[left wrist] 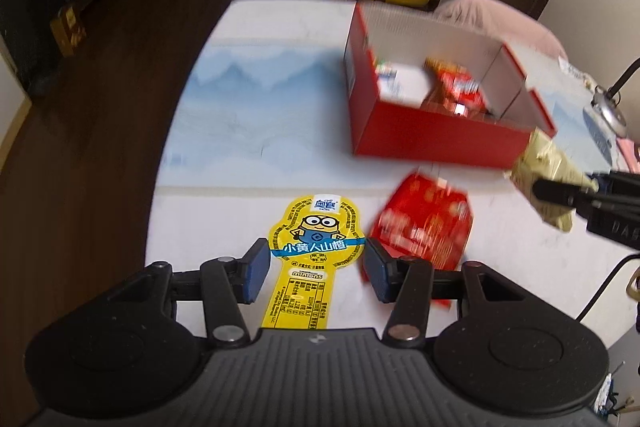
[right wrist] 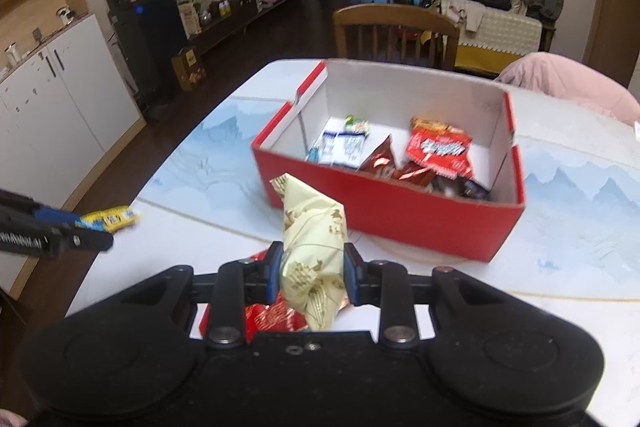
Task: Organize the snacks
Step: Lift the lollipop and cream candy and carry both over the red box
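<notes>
A red box (left wrist: 420,135) with white inside walls stands on the table and holds several snack packets (right wrist: 438,151). My left gripper (left wrist: 316,269) is open, its pads either side of a yellow Minions snack packet (left wrist: 310,239) lying flat on the table. A red snack packet (left wrist: 424,223) lies just right of it. My right gripper (right wrist: 312,273) is shut on a cream-coloured snack packet (right wrist: 312,239), held above the table in front of the box (right wrist: 384,211). That packet shows at the right edge of the left wrist view (left wrist: 548,183). The yellow packet shows at the left of the right wrist view (right wrist: 110,219).
The white table (left wrist: 256,107) has a blue mountain print. A wooden chair (right wrist: 394,31) stands at its far end. A pink cushioned seat (right wrist: 572,87) is at the far right. A lamp base and cable (left wrist: 608,111) sit at the right edge.
</notes>
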`<state>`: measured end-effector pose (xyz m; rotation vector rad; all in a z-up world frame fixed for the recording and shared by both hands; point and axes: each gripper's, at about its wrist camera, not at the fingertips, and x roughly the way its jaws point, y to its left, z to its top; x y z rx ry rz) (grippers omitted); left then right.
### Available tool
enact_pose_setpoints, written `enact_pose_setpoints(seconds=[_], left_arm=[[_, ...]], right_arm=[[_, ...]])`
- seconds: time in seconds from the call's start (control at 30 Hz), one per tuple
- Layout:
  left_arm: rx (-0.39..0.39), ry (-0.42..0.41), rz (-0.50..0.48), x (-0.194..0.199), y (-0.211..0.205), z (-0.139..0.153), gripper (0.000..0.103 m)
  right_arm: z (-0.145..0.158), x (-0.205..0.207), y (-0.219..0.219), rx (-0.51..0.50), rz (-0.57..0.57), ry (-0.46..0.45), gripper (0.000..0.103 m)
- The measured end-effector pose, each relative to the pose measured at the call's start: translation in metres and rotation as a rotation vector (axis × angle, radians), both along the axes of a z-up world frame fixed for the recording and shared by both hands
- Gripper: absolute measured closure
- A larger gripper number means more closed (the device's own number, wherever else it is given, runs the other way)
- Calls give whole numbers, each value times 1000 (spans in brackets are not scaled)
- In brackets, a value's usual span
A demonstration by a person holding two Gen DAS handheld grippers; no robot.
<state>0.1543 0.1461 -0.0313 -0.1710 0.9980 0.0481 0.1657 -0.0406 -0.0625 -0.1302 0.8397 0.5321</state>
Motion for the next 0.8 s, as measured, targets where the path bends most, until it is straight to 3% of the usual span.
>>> enact_pose_setpoints(seconds=[0.33, 0.8], left_arm=[[81, -124, -55, 59, -22, 57, 53], [169, -133, -88, 159, -60, 66, 53]], right_arm=[[28, 38, -14, 13, -46, -79, 75], [29, 107, -24, -25, -100, -86, 75]])
